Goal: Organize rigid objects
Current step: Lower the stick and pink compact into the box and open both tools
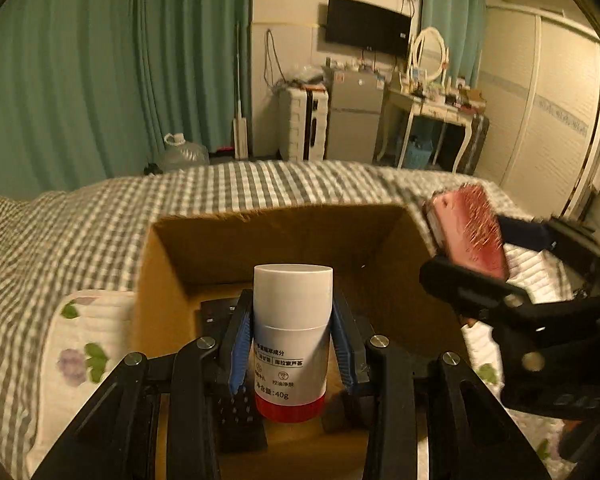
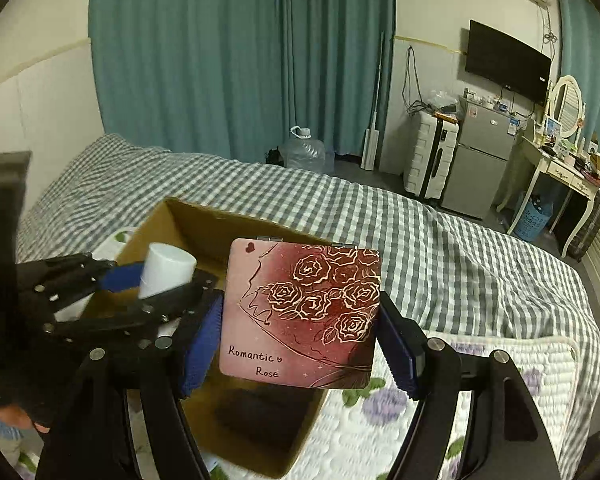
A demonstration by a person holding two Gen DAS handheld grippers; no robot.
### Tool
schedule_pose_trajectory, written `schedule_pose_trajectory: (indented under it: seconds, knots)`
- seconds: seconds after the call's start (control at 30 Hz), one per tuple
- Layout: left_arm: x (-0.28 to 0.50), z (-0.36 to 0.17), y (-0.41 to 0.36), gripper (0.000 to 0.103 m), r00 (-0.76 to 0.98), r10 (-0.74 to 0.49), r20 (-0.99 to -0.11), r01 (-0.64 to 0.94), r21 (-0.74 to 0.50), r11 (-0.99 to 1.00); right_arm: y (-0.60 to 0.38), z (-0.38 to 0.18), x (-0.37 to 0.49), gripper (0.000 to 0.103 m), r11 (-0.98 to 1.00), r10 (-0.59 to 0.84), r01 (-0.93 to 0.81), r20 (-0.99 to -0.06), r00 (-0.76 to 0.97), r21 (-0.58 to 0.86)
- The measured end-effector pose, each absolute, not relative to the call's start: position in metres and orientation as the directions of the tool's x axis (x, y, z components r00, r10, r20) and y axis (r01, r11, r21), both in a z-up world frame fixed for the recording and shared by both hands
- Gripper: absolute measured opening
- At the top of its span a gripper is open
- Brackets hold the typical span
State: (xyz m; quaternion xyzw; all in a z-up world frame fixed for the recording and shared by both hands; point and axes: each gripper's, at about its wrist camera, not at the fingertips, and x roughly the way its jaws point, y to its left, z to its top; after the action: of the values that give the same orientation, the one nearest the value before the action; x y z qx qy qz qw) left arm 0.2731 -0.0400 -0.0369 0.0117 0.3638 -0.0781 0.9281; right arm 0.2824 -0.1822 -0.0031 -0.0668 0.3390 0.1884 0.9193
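Observation:
My left gripper (image 1: 292, 344) is shut on a white bottle (image 1: 291, 332) with a red base, held upright over the open cardboard box (image 1: 156, 280). In the right wrist view the bottle (image 2: 166, 270) and the left gripper (image 2: 156, 280) sit at the box's left side. My right gripper (image 2: 300, 340) is shut on a pink compact mirror (image 2: 300, 312) printed with roses and "Romantic Rose", held above the box's (image 2: 204, 224) right edge. The mirror also shows in the left wrist view (image 1: 466, 228) beside the box's right wall, with the right gripper (image 1: 472, 276) on it.
The box stands on a bed with a grey checked cover (image 2: 440, 232) and a white floral quilt (image 2: 500, 364). A dark flat object (image 1: 236, 408) lies on the box floor. Teal curtains (image 2: 240, 60), a water jug (image 2: 305, 151), a suitcase, a fridge and a dressing table stand beyond.

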Motion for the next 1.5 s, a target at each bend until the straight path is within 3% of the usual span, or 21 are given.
schedule_pose_trajectory:
  seconds: [0.3,0.83,1.17,1.5]
  knots:
    - [0.290,-0.064,-0.031,0.044,0.707,-0.112,-0.699,0.125,-0.033,0.992,-0.192,-0.025,0.292,0.072,0.924,0.299,-0.383,-0.671,0.678,0.025]
    - [0.237,-0.029,0.004,0.049,0.760,-0.048,-0.648,0.048,-0.018,0.999,-0.154,-0.048,0.293,0.074,0.922,0.253,-0.385,-0.692,0.676,-0.038]
    - [0.204,-0.021,-0.013,0.062,0.777,-0.053,-0.627,0.080,0.015,0.997,-0.197,-0.017,0.239,0.092,0.949,0.257,-0.315,-0.604,0.755,0.010]
    - [0.136,-0.046,-0.003,0.066,0.763,-0.041,-0.645,0.055,0.002,0.999,-0.225,-0.023,0.152,0.094,0.960,0.221,-0.280,-0.599,0.770,-0.005]
